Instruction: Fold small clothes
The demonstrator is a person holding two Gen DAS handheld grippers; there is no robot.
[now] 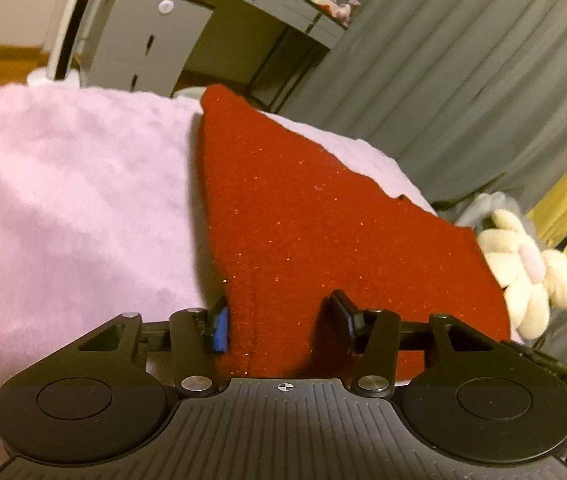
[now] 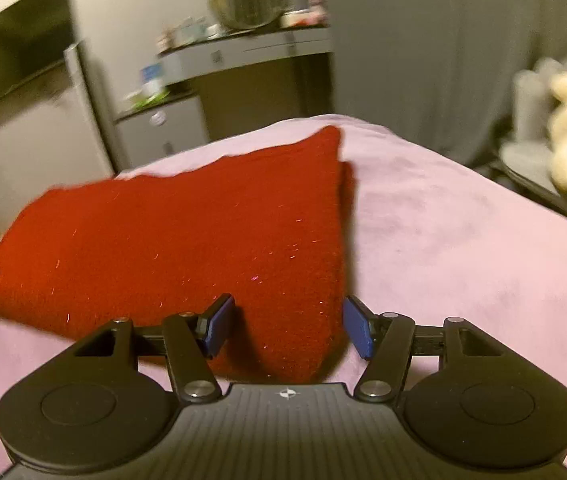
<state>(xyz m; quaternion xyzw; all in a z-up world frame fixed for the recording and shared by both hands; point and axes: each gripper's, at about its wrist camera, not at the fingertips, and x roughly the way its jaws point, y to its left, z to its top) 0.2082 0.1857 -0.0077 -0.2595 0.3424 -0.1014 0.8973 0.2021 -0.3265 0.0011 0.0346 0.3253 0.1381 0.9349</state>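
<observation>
No legible text, label, brand name or number appears in either view. The only sign present is a small white crosshair mark, a circle divided into quadrants, printed at the front centre of the ribbed black body of the left gripper [image 1: 283, 326] and likewise on the right gripper [image 2: 287, 326]. A round white sticker on a grey cabinet [image 1: 151, 40] in the background and the items on the desk [image 2: 251, 46] are too small or blurred to read.
</observation>
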